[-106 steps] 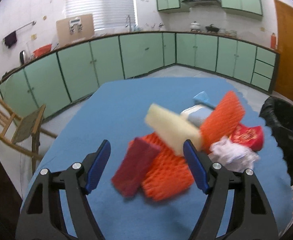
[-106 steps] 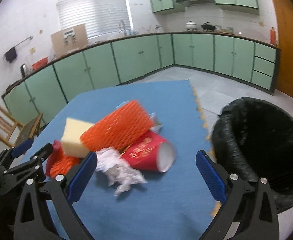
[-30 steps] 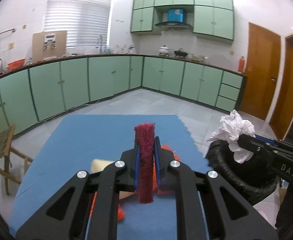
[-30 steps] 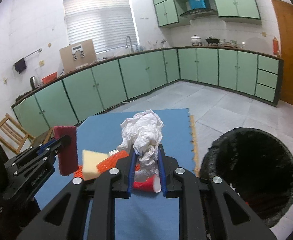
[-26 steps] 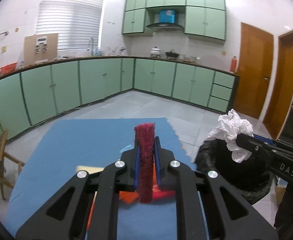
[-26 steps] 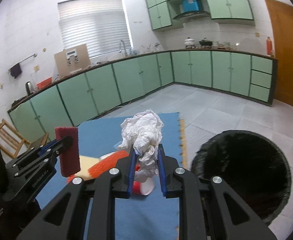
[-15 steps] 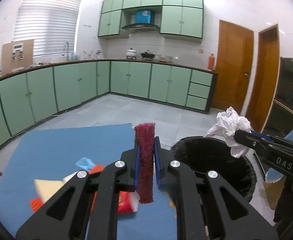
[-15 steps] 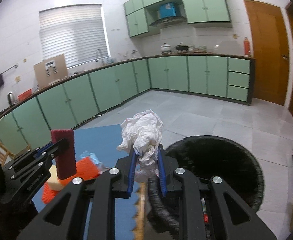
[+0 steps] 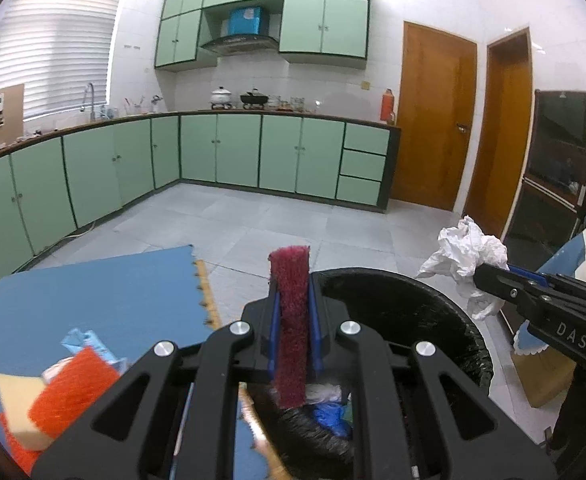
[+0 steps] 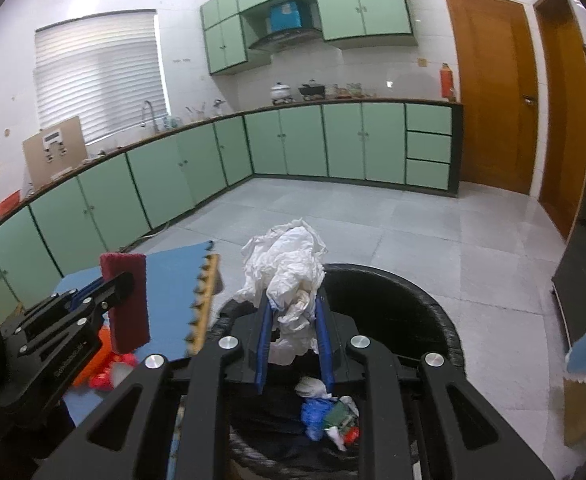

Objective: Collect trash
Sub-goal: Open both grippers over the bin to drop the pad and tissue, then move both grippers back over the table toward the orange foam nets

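A kitchen with green cabinets point(image 10: 165, 184) was seen behind a blue mat point(image 9: 105, 292) and, just beside its edge, a round bin point(image 10: 437, 320) lined in black, already holding a few scraps point(image 10: 325, 416). Both grippers were held near the bin's mouth. The left gripper point(image 9: 293, 332) was clamped on a dark red sponge point(image 9: 291, 320), gripped edge-on and upright, over the near rim of the bin. The right gripper point(image 10: 293, 332) was clamped on a crumpled white paper point(image 10: 289, 276), poised over the opening. More litter was left on the mat: an orange foam net point(image 9: 73, 396), a yellow sponge point(image 9: 13, 392) and a blue wrapper point(image 9: 89, 340).

The step in hand was judged to be the drop into the bin. It would be done well if each piece were brought fully inside the rim before the jaws were parted, the sponge especially, since it appeared closest to the mat-side edge. The paper, being light, would best be released low. The two grippers should be kept apart.
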Demonstrator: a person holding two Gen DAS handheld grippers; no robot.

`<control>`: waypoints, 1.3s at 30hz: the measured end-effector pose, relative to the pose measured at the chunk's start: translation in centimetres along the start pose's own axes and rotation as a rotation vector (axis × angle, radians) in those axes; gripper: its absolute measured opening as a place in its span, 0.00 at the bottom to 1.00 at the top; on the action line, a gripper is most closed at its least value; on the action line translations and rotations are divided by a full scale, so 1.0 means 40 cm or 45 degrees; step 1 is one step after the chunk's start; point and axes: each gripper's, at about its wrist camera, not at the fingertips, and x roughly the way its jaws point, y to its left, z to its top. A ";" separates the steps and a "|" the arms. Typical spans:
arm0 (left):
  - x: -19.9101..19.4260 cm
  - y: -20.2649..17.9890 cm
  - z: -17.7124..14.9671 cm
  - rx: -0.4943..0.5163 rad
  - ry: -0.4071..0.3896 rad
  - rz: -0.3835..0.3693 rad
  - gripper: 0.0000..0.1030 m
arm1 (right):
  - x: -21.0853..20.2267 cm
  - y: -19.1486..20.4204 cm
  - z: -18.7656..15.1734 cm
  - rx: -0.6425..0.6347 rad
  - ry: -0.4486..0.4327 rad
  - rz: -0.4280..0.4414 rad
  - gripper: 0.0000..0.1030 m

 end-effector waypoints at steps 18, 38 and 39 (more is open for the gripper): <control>0.250 -0.107 -0.058 0.058 0.180 -0.087 0.11 | 0.183 -0.201 -0.080 0.079 0.182 -0.072 0.21; 0.179 -0.030 -0.020 -0.021 0.144 -0.094 0.65 | 0.107 -0.231 -0.085 0.128 0.101 -0.164 0.94; 0.165 -0.018 -0.014 -0.026 0.135 -0.087 0.66 | 0.096 -0.224 -0.081 0.134 0.089 -0.161 0.94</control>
